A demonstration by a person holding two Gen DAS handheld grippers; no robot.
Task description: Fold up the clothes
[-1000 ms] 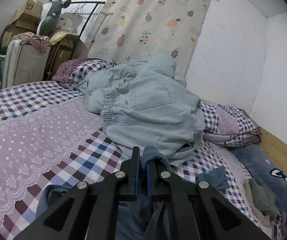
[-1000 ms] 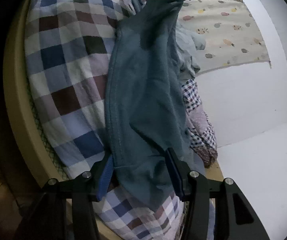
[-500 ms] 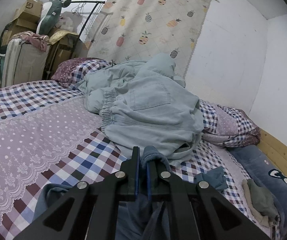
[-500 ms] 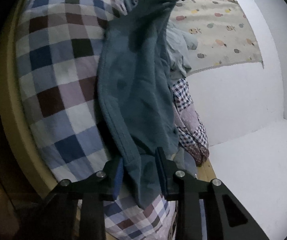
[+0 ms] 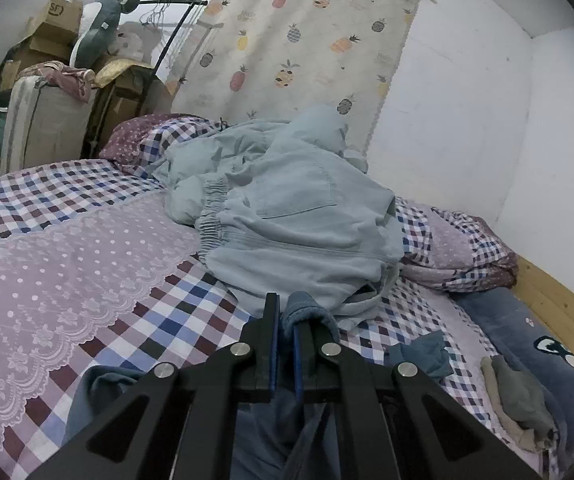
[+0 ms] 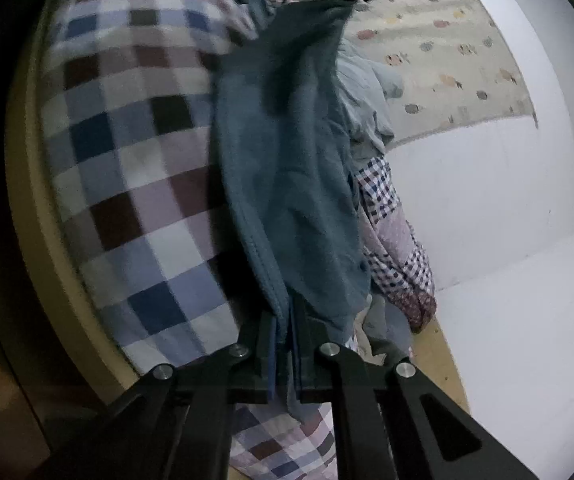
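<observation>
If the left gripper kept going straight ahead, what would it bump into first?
Probably the light blue pile of clothes on the bed, right past the dark blue garment that the left gripper pinches; depth is uncertain.

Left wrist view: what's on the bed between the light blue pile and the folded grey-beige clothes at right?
A small crumpled teal cloth lies on the checked sheet between them.

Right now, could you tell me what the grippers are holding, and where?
Both are shut on the teal garment: the left gripper pinches a bunched edge, the right gripper its other end.
</observation>
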